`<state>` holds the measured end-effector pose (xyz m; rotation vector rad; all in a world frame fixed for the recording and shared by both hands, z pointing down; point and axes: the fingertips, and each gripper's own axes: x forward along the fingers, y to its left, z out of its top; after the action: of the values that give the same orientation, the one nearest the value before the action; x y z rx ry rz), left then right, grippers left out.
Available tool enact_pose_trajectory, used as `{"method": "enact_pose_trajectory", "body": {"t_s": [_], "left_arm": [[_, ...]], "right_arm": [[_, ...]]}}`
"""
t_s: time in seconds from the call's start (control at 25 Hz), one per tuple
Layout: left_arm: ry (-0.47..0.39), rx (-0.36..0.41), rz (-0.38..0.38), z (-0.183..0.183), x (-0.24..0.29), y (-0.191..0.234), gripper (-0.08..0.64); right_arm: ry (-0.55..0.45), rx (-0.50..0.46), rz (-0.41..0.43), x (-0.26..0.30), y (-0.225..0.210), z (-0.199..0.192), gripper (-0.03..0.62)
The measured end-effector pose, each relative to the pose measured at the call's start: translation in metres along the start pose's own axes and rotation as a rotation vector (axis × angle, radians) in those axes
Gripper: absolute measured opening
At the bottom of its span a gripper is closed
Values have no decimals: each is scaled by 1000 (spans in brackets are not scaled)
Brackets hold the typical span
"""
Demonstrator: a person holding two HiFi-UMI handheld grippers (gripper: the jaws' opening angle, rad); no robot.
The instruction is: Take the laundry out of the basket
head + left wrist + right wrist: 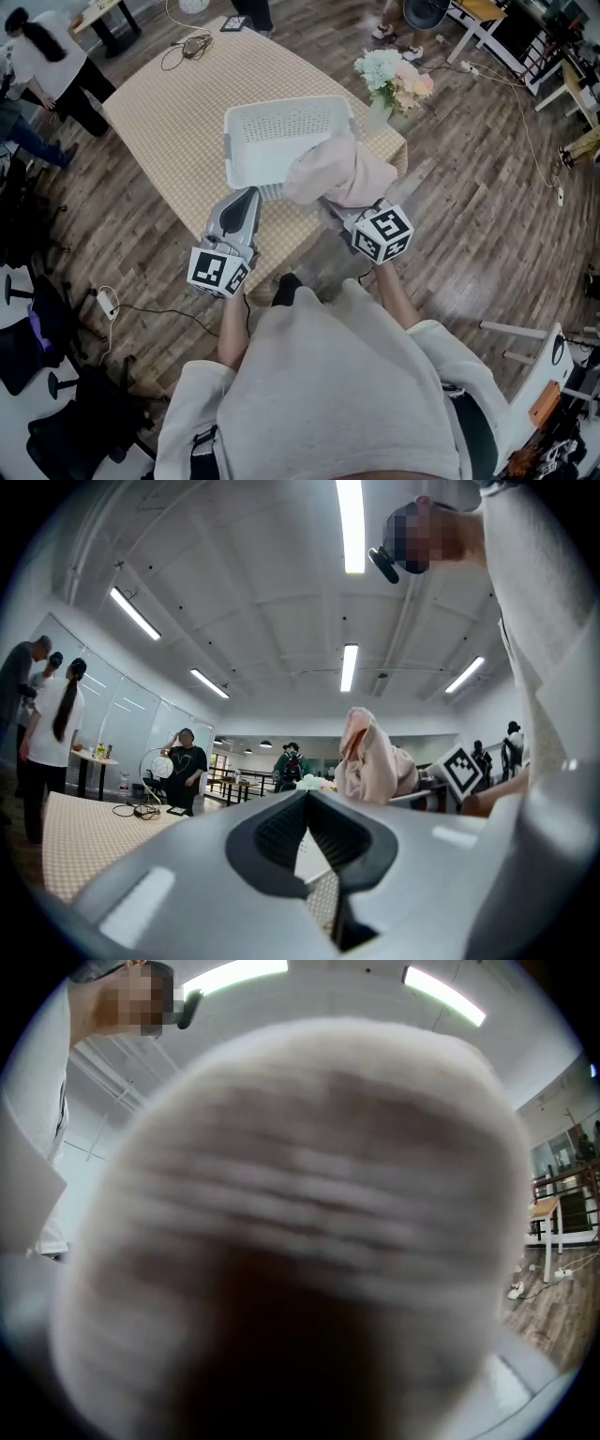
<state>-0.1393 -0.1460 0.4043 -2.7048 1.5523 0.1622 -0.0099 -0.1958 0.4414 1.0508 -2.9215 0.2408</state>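
Holding pink garment up over white basket, right gripper clamped on it, left gripper closed, empty; seemingly nothing more inside, just the setting-down left.

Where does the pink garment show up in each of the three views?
Head view: pink garment at centre, hanging from the right gripper over the near right corner of the basket.
Left gripper view: right of centre, above the jaws.
Right gripper view: blurred, fills nearly the whole picture.
Shared landmark: the person's pale top.
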Motion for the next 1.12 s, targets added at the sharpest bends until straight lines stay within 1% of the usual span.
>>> {"method": "enact_pose_trajectory", "body": {"t_s": [0.28, 0.48, 0.88, 1.12], "left_arm": [[10, 8, -2, -5, -35, -78, 6], [16, 20, 8, -9, -63, -114, 6], [-6, 40, 19, 0, -93, -146, 6], [-9, 43, 21, -2, -98, -147, 6]], "right_arm": [[-18, 10, 29, -75, 33, -16, 256], [-20, 7, 45, -112, 57, -26, 256], [-39, -17, 66, -143, 84, -25, 256], [-37, -20, 67, -144, 87, -28, 256]]}}
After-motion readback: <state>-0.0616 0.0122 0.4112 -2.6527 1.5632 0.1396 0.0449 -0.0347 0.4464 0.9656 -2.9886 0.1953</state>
